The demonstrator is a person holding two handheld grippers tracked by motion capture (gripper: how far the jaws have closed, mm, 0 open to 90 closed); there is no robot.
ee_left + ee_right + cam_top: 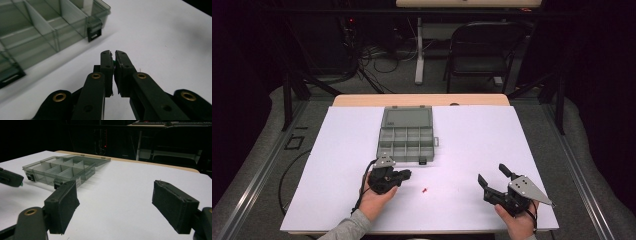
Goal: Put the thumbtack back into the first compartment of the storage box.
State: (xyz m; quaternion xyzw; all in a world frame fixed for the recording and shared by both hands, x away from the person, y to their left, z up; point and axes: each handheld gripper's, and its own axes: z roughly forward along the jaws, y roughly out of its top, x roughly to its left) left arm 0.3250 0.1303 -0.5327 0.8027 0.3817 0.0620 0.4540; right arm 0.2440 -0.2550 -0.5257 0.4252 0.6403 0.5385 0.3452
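Nearest the person, the right gripper (495, 178) sits low on the white sheet (492, 135), well off to the right of the box (406, 133) and closer to the near edge. Its jaws stand wide apart with nothing between them; the right gripper view looks straight through the gap at bare sheet.

A bit further in, the left gripper (407, 174) is just in front of the box's near edge, pointing right. Its jaws are pressed nearly together, and in the left gripper view there's a tiny green bit (113, 61) pinched between the pads, too small to say what it is exactly.

A small red pin (425, 190) lies on the sheet in front of the box, between the two grippers and nearer the left one.

Then the box itself: smoky clear plastic, lid flipped open and lying flat behind it, black latches on the near edge. The tray is split into a grid of little compartments. As far as I can make out they look bare, but the tinted plastic makes it hard to be sure.

Behind the table stands a dark chair (484, 47).
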